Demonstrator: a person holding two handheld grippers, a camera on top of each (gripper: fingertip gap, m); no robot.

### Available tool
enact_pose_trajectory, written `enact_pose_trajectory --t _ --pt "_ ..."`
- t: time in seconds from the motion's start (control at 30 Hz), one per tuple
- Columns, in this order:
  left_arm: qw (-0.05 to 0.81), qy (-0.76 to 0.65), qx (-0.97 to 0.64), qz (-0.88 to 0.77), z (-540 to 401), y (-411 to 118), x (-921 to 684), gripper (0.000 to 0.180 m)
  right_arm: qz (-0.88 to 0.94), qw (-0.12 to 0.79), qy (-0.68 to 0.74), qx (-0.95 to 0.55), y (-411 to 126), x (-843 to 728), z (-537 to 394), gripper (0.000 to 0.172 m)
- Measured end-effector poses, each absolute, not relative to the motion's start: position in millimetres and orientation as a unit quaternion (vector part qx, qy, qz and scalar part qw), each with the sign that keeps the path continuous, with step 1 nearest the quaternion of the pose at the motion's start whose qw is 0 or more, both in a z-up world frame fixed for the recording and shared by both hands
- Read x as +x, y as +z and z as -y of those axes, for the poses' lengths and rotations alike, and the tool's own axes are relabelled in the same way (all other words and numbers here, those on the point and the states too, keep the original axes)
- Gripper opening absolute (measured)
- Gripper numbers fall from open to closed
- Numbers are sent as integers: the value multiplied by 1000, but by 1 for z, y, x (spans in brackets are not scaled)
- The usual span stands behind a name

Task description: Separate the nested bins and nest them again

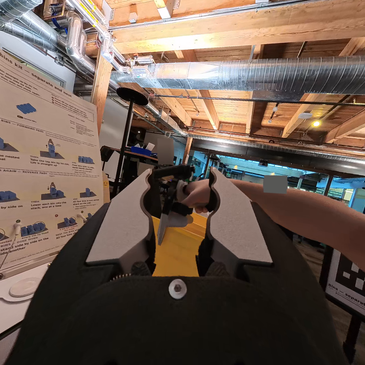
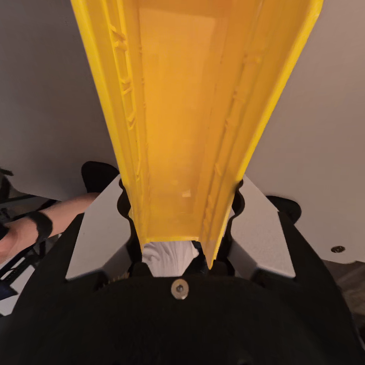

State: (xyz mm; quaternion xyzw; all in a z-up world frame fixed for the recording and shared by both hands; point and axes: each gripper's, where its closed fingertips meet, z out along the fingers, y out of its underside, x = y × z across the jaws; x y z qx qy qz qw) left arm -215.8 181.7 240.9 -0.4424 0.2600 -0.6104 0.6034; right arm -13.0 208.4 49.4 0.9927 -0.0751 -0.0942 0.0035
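In the right wrist view, nested yellow bins [image 2: 177, 118] run away from me between the fingers of my right gripper [image 2: 180, 179]. Its pads press on both outer sides, so it is shut on them. Ribbed rims of more than one bin show on the left side. In the left wrist view my left gripper [image 1: 180, 171] points up and forward. A yellow bin [image 1: 177, 252] fills the space deep between its fingers, and the pads lie against it. Nothing is between its fingertips. The right gripper [image 1: 173, 187] stands just beyond them, one finger [image 1: 163, 231] down against the yellow.
An instruction poster [image 1: 45, 158] stands at the left and a black-and-white marker sign [image 1: 351, 276] at the right. A person's forearm [image 1: 296, 213] reaches in from the right. A white table [image 2: 316, 158] lies below the bins, and a hand [image 2: 23, 233] is at the left.
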Motion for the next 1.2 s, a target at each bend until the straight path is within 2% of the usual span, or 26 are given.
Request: enact_pose_trajectory --t 0.53,0.93,1.2 --pt "597 -614 -444 -264 -181 240 -213 53 95 44 -23 994 4 -11 -223 111" --pt "580 -614 -458 -278 -178 235 -199 54 100 -48 2 994 0 -8 -243 111" --pt "576 -612 -463 -280 -177 233 -199 54 100 -39 19 994 -14 -11 -239 115"
